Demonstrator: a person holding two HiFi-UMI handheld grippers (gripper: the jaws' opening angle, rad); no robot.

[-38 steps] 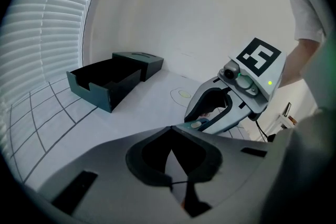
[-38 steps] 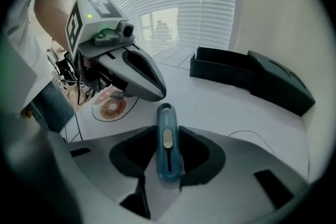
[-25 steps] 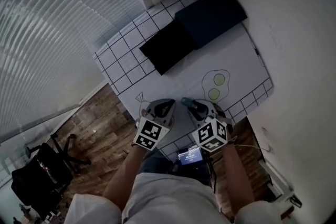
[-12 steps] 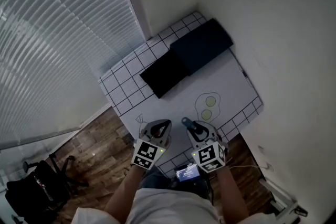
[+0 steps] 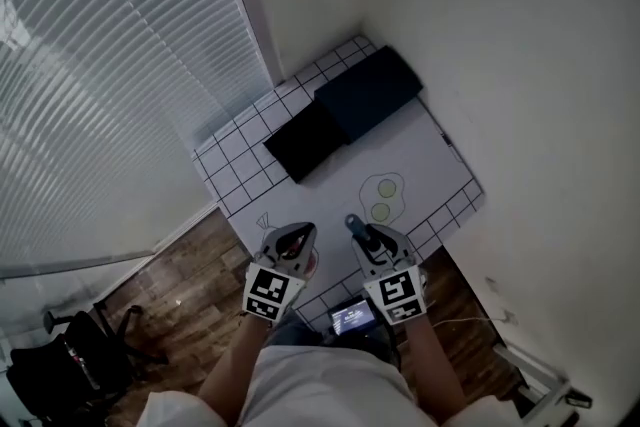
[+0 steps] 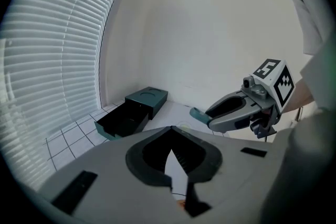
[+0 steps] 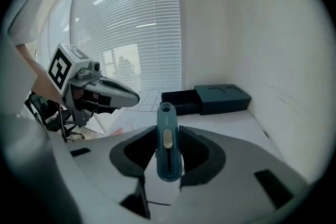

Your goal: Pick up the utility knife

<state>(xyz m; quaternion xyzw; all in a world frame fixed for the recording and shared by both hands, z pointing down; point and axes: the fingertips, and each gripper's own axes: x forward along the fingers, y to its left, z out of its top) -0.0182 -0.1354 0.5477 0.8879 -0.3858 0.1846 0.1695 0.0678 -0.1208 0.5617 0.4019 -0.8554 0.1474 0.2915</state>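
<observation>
Two grippers hang side by side over the near edge of the counter point(image 5: 440, 170), and only the right-hand one carries anything.

Judging by its looks, the utility knife point(image 7: 167, 113) should be light and stiff: a slim teal plastic body that won't give under the pads. Its smooth sides could let it slip or swivel if the squeeze is slack. A sensible hold is across the body near its middle and clear of the pale slider point(image 7: 167, 138), so the clamp cannot push the blade out. No blade shows at the rounded far end; the near end is hidden among the pads.

The left gripper point(image 5: 298, 237) is empty. In its own view the jaws meet at the tips, with only a thin wedge of white counter showing between the dark pads lower down, and nothing is caught there.

The right gripper point(image 5: 375, 240) has the knife. Its jaws stand fairly wide, pressed against the two sides of the knife's lower body, with the slider face turned up toward the camera. Most of the handle sticks out past the tips, pointing toward the dark boxes point(image 5: 345, 110) at the back of the counter. With so much overhang, the knife might lever in the grip if it is knocked. It is off the counter, touching nothing but the pads.
</observation>
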